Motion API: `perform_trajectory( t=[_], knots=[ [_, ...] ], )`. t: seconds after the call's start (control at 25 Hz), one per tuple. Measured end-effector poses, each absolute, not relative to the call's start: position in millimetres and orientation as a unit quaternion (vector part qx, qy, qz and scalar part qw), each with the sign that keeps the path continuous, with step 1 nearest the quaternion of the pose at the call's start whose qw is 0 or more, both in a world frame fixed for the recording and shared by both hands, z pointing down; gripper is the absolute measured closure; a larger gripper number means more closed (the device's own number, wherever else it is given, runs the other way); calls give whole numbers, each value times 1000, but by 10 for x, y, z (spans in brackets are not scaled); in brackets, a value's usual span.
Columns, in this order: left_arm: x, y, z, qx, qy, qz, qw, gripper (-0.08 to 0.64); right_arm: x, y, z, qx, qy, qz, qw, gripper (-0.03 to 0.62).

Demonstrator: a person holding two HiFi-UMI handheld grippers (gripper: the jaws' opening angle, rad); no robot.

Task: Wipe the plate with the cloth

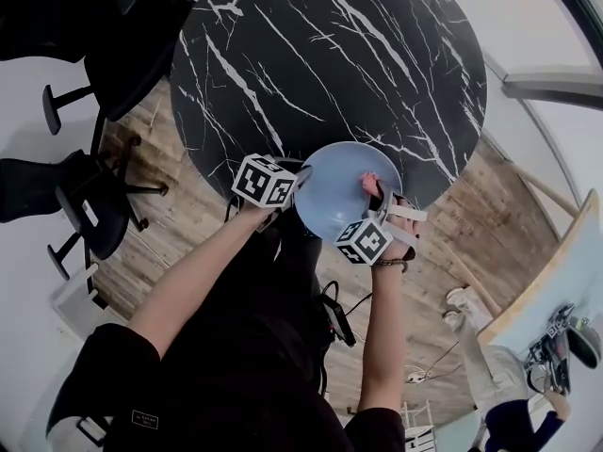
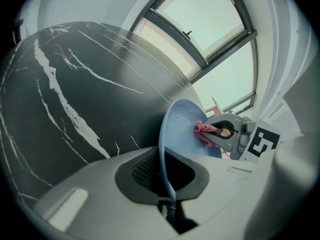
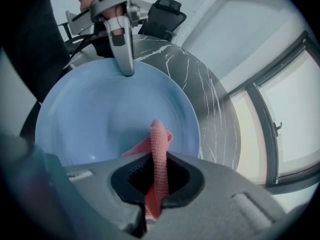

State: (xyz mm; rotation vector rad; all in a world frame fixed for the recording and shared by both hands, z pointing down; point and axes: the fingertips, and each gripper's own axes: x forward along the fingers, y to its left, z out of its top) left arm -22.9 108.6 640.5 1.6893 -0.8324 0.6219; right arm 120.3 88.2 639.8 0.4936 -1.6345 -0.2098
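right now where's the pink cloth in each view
Head view: pink cloth right of centre, on the blue plate's right side, at the right claw's tip.
Left gripper view: right of centre, against the plate's face, in the right claw.
Right gripper view: low centre, pinched in that claw's jaws.
Shared landmark: the blue plate, its edge in the left claw.

A round black table point(image 1: 330, 64) with white marble veins spreads out ahead of the left gripper point(image 1: 298, 189) and the right gripper point(image 1: 374, 192). Beneath them runs a floor point(image 1: 490, 196) of pale wooden planks. Black office chairs point(image 1: 52, 188) stand well off to the left gripper's left. Past the table's far edge, ahead of the left gripper, a white wall point(image 2: 90, 4) meets tall dark-framed windows point(image 2: 215, 24) — bright daylight comes through them. A second, pale table point(image 1: 556, 281) lies far to the right gripper's right.
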Motion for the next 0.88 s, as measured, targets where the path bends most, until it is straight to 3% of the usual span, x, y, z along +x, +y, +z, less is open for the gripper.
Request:
perform_trajectory(
  t=[0.52, 0.88],
  knots=[
    [-237, 1077, 6404, 714, -356, 261, 543, 541, 992, 2109, 6422, 108, -752, 13, 650, 584],
    [-199, 1084, 6395, 721, -350, 271, 533, 541, 740, 2211, 6462, 63, -785, 88, 610, 583]
  ],
)
